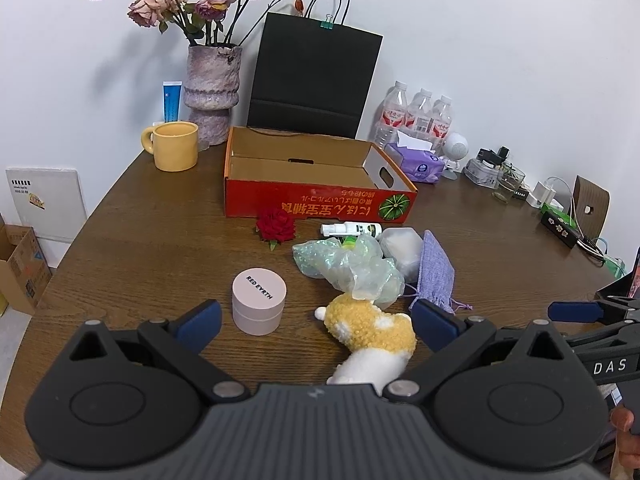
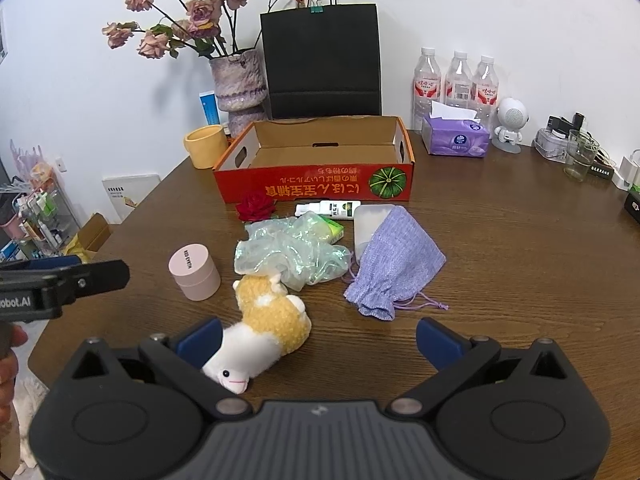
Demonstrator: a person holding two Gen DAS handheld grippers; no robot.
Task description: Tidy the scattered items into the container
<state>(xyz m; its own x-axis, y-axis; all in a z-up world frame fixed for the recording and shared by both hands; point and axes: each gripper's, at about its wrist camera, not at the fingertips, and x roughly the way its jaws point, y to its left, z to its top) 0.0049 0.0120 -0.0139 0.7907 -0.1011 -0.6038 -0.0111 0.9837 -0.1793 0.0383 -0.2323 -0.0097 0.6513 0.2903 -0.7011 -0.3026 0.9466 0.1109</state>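
An open red cardboard box stands on the brown table, nothing showing inside it. In front of it lie a red rose head, a white spray bottle, a crumpled iridescent green bag, a clear white case, a lilac drawstring pouch, a pink round jar and a yellow-and-white plush toy. My left gripper is open over the plush. My right gripper is open beside the plush, holding nothing.
At the back stand a yellow mug, a vase of dried roses, a black paper bag, three water bottles, a purple tissue pack and small gadgets. Cardboard boxes sit on the floor left.
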